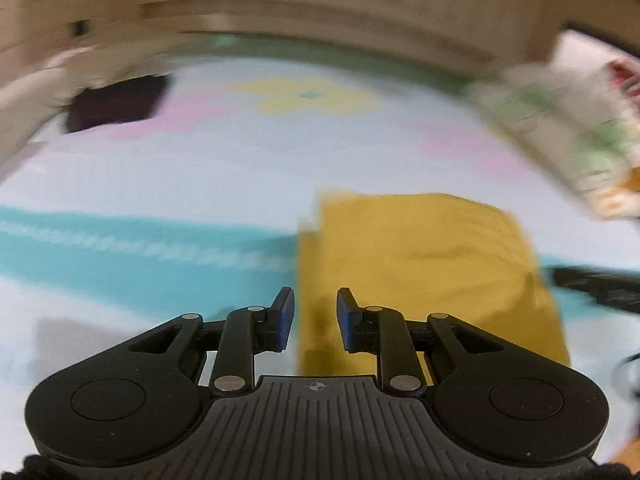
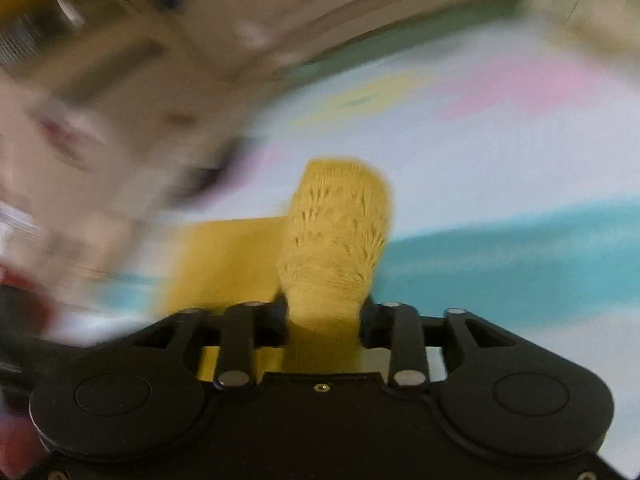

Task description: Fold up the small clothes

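We see the left gripper w/ its blue pads a narrow gap apart and nothing between them, so it's released. It hangs tilted down over the near-left edge of the yellow garment. That garment lies flat on a patterned bedspread, pale w/ teal, pink and yellow shapes, roughly mid-surface and toward our near side. The garment's left edge sits over the teal band.

At the far-left corner of the bedspread lies a dark folded cloth, well apart from the yellow piece. Along the right edge there's a pile of light printed clothes, blurred. A wooden headboard runs behind the far edge.

In the right wrist view the right gripper has a bunched, ribbed part of the yellow garment standing up between its fingers, w/ the flat rest of the piece lying to the left of it on the bedspread. The fingers sit on both sides of the fabric; we can't tell if they're pressing on it or slack. The left of that view is too blurred to read.
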`<state>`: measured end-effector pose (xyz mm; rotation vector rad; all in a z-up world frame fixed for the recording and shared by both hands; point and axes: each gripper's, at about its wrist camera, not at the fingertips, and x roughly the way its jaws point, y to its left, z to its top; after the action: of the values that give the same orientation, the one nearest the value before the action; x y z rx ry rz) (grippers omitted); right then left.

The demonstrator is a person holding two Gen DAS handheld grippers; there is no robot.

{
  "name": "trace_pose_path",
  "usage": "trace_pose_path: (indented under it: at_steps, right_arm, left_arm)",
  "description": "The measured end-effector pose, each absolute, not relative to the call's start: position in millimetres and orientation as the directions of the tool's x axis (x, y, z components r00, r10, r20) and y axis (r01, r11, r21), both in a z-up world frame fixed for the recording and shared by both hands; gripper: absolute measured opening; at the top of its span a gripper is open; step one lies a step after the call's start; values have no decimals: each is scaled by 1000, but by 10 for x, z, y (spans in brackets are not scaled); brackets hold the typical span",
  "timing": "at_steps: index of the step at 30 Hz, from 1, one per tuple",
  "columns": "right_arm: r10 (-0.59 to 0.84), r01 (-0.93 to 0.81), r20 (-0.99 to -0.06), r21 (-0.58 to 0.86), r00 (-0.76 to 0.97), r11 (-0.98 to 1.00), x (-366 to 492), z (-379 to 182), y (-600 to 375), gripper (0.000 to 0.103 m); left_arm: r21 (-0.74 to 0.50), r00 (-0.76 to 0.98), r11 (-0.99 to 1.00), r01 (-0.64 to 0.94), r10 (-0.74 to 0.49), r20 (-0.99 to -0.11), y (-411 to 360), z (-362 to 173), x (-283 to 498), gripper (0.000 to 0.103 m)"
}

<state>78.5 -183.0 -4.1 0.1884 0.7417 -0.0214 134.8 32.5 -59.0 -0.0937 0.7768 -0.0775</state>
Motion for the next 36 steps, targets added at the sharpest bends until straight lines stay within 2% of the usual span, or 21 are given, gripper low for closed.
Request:
trace_pose_path:
  at_steps: [1, 2, 4, 5, 7, 9, 11, 13, 16, 18, 25, 32, 33, 35, 36]
  right_arm:
    - [-43, 123, -680, 70, 732, 990, 798, -82, -1839, 58]
    - [-62, 144, -677, 66, 733, 987, 783, -98, -1889, 59]
    - [-4, 152, -655, 169, 756, 974, 719, -66, -1976, 61]
    - [7, 147, -644, 185, 765, 972, 691, -43, -1978, 65]
    - [1, 115, -627, 144, 779, 983, 654, -18, -1901, 71]
    - [1, 75, -621, 98, 784, 992, 654, -39, -1799, 83]
    - [0, 61, -631, 75, 776, 995, 703, -99, -1725, 88]
    - [-41, 79, -638, 32, 769, 996, 797, -134, -1706, 88]
    - [-61, 124, -640, 54, 766, 991, 945, -134, -1752, 88]
    - [-28, 137, -639, 123, 769, 983, 953, -97, -1788, 88]
    - [101, 2, -614, 166, 783, 986, 838, 10, -1635, 91]
    - [145, -21, -591, 211, 793, 977, 705, 109, -1705, 91]
    - [156, -23, -591, 226, 791, 974, 702, 113, -1726, 91]
    - [176, -24, -590, 257, 788, 966, 696, 116, -1750, 91]
    - [183, -23, -589, 269, 787, 963, 685, 109, -1764, 91]
  left_arm:
    - [-129, 700, 991, 15, -103, -707, 393, -630, 1368, 23]
    - [-151, 695, 989, 5, -112, -711, 443, -637, 1369, 23]
    - [-141, 713, 990, 19, -112, -692, 450, -591, 1324, 29]
    - [-122, 725, 992, 40, -112, -679, 412, -564, 1295, 32]
    - [-103, 730, 990, 95, -140, -669, 298, -544, 1265, 48]
    - [-89, 716, 981, 174, -188, -673, 127, -565, 1264, 56]
    - [-53, 706, 974, 220, -197, -680, -34, -582, 1268, 56]
    - [-57, 690, 974, 221, -197, -697, -106, -599, 1274, 56]
    - [-140, 637, 967, 214, -246, -731, -98, -591, 1131, 56]
    - [-135, 620, 961, 243, -261, -740, -88, -597, 986, 56]
    - [-266, 554, 939, 218, -343, -758, 107, -751, 840, 56]
    - [-307, 555, 917, 253, -397, -731, 110, -785, 871, 54]
    - [-310, 551, 916, 256, -402, -732, 84, -794, 890, 52]
    - [-320, 535, 913, 253, -408, -740, 49, -839, 955, 36]
    - [-317, 531, 916, 245, -400, -747, 31, -857, 971, 23]
